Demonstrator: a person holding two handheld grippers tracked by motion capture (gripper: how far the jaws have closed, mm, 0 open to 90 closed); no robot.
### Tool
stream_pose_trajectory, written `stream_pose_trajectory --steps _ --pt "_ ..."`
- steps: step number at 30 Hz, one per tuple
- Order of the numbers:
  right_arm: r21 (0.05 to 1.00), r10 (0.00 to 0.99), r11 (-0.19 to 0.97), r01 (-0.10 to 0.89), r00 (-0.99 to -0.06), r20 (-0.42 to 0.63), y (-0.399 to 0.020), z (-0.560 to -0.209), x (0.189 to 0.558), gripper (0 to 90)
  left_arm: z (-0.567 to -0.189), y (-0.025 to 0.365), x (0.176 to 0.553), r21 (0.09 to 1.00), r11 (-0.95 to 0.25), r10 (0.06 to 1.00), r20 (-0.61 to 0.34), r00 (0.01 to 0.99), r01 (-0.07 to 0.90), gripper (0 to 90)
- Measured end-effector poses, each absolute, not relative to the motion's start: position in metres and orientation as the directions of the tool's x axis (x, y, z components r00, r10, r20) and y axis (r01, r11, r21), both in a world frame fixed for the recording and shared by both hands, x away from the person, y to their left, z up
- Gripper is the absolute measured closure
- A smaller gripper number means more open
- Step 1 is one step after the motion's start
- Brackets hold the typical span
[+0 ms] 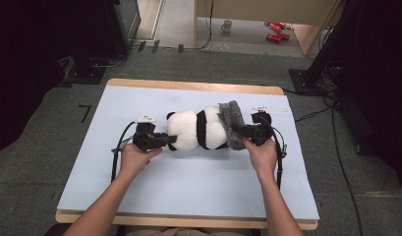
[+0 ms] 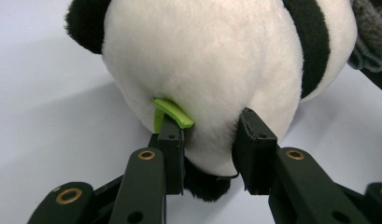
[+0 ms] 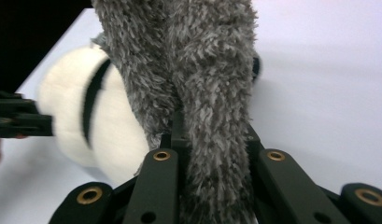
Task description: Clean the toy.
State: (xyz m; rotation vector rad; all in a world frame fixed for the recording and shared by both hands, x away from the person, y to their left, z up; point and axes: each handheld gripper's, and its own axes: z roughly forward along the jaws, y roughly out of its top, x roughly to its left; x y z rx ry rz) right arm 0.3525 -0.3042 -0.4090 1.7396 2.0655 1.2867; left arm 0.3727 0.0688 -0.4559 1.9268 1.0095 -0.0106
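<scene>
Lay on its side across the middle of the pale table (image 1: 188, 191): a panda (image 1: 196, 129), head end toward the left gripper (image 1: 165, 140), a grey scarf (image 1: 231, 123) bunched at the other end.

Left gripper clamped on the panda's white plush just below a small green tag (image 2: 172, 112), pads sunk into the fur on both sides. Right gripper (image 1: 246, 132) clenched on the scarf, the grey pile squeezed between the jaws and spilling past them in the right gripper view (image 3: 212, 154).

Looked like the dressing step: panda pinned by the left, scarf being drawn over or around the body by the right. Hard to tell from above whether the scarf already circled the body or merely draped across it.

Called for next, probably: left grip kept firm so the toy would not roll, scarf pulled level along the body toward the neck without losing the pinch, then released once seated.
</scene>
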Motion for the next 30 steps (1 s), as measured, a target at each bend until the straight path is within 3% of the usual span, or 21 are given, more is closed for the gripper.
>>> stream_pose_trajectory --steps 5,9,12,21,30 --pt "0.655 0.839 -0.096 0.750 -0.293 0.459 -0.311 -0.430 0.354 77.0 -0.457 0.070 0.376 0.721 -0.222 0.641 -0.400 0.656 0.656 66.6" --pt "0.604 0.890 -0.032 0.797 -0.253 0.380 -0.309 -0.444 0.356 77.2 -0.458 0.071 0.378 0.713 -0.223 0.645 -0.403 0.649 0.665 66.6" --pt "0.571 0.887 -0.048 0.820 -0.228 0.402 -0.313 -0.451 0.357 77.1 -0.458 0.071 0.378 0.713 -0.224 0.643 -0.405 0.651 0.664 66.7" --pt "0.638 0.874 -0.118 0.761 -0.225 0.430 -0.335 -0.421 0.353 77.1 -0.458 0.070 0.377 0.709 -0.239 0.640 -0.399 0.656 0.664 67.3" --pt "0.710 0.852 -0.107 0.696 -0.303 0.426 -0.327 -0.386 0.352 77.0 -0.459 0.071 0.373 0.721 -0.244 0.643 -0.380 0.665 0.648 67.1"
